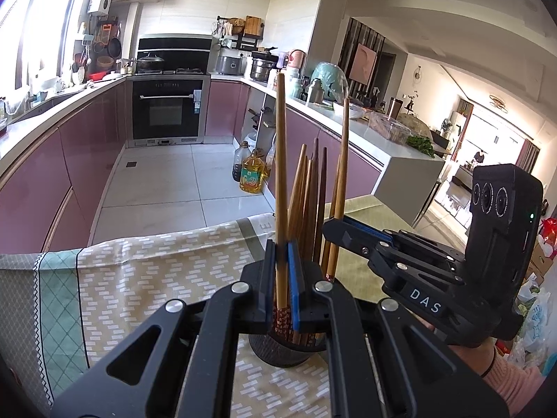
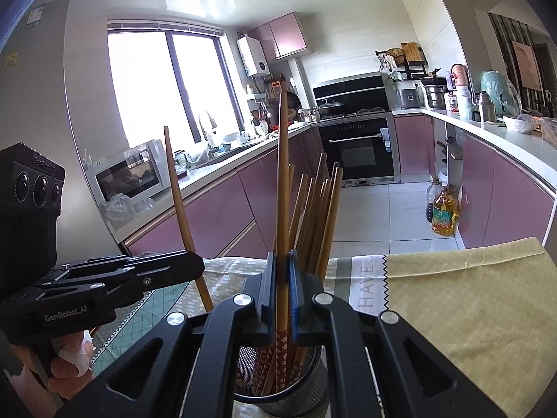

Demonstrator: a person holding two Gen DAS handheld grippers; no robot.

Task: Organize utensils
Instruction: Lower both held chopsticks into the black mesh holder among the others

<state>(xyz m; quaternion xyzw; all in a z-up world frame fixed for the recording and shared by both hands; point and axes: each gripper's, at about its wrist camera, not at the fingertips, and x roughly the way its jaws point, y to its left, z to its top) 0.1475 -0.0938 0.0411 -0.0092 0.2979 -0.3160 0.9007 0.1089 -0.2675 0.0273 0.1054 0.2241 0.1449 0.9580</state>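
Blue rubber pads on the left gripper (image 1: 282, 261) are clenched on one bamboo chopstick (image 1: 280, 160), holding it upright with its patterned lower end just over the black mesh holder (image 1: 278, 351). Close on its right, the right gripper (image 2: 282, 271) pinches a second chopstick (image 2: 282, 188) the same way, its red flowered tip already dipping inside the holder's rim. Between and behind the two stands the bundle of chopsticks (image 2: 318, 216) already parked in the cup, leaning loosely. The holder sits on a patterned tablecloth (image 1: 146, 271) near the table's edge, kitchen cabinets beyond. I'd judge the sorting nearly finished: most sticks are in, this pair only needs lowering and letting go, and I see no loose utensils on the cloth
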